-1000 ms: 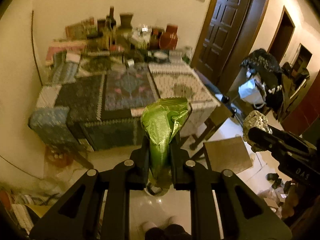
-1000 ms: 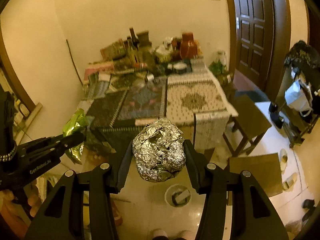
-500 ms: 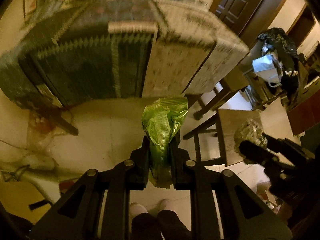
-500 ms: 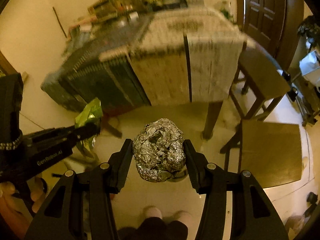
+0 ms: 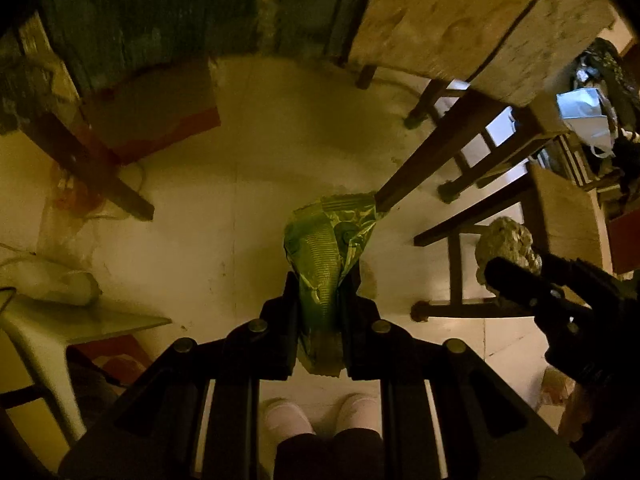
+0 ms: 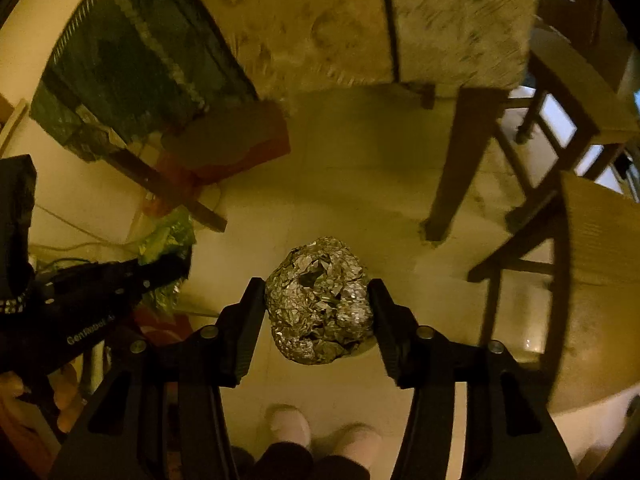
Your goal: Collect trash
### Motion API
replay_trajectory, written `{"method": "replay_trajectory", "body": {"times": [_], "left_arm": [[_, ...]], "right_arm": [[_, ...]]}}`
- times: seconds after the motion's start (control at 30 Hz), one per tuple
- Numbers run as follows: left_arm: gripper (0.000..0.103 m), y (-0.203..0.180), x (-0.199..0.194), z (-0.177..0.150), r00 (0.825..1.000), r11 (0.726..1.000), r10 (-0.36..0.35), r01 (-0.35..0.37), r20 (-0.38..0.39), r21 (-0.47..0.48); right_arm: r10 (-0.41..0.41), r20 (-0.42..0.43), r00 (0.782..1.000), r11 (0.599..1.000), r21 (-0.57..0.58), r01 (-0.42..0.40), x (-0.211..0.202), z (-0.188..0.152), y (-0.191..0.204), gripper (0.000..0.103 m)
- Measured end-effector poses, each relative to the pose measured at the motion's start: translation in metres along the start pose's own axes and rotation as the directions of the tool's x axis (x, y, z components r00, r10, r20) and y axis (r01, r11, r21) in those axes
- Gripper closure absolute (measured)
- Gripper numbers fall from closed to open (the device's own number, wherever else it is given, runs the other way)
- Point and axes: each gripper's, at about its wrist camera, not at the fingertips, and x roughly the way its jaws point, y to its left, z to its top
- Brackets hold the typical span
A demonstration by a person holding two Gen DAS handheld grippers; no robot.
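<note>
Left gripper (image 5: 320, 308) clamps the green wrapper (image 5: 330, 240); right gripper (image 6: 319, 304) grips the foil ball (image 6: 320, 300). Keep both firm until you're over a bin.

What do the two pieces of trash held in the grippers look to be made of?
Green wrapper: thin glossy plastic or metallised film, judging by its sheen, sharp creases and printed pattern. Foil ball: crumpled aluminium foil, shiny silver, with many small bright facets. What is inside it cannot be seen.
</note>
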Motion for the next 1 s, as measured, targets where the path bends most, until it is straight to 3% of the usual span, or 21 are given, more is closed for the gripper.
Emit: {"method": "replay_trajectory", "body": {"times": [0.13,0.27,0.47,0.57,0.7,0.77,0.87,1.0], "left_arm": [[0.086,0.007,0.028,-0.008,1.0,1.0,-0.003,0.003,-0.022,-0.005],[0.086,0.005,0.049,-0.013,0.998,1.0,-0.025,0.024,-0.051,-0.01],[0.085,-0.01,0.076,-0.016,0.992,0.998,-0.067,0.065,-0.107,-0.018],[0.082,-0.016,0.092,-0.017,0.986,0.995,-0.1,0.098,-0.133,-0.024],[0.069,-0.023,0.117,-0.017,0.976,0.99,-0.139,0.133,-0.166,-0.043],[0.069,-0.024,0.129,-0.017,0.971,0.988,-0.152,0.144,-0.184,-0.055],[0.06,-0.022,0.147,-0.017,0.968,0.988,-0.146,0.134,-0.205,-0.072],[0.058,-0.021,0.162,-0.016,0.966,0.992,-0.123,0.111,-0.225,-0.068]], "right_arm": [[0.023,-0.025,0.999,1.0,-0.004,-0.023,0.029,-0.001,-0.005,0.04],[0.043,-0.029,0.999,0.999,0.029,-0.042,0.038,-0.006,-0.013,0.04],[-0.004,-0.054,0.999,0.998,0.059,0.007,0.048,-0.013,-0.028,0.04],[-0.04,-0.066,0.997,0.997,0.058,0.044,0.047,-0.016,-0.035,0.04],[-0.062,-0.058,0.996,0.996,0.064,0.066,0.044,-0.016,-0.041,0.04],[-0.06,-0.051,0.997,0.995,0.076,0.064,0.042,-0.017,-0.044,0.04],[-0.067,-0.043,0.997,0.994,0.085,0.071,0.042,-0.018,-0.047,0.04],[-0.077,-0.038,0.996,0.992,0.097,0.081,0.042,-0.02,-0.048,0.04]]}}
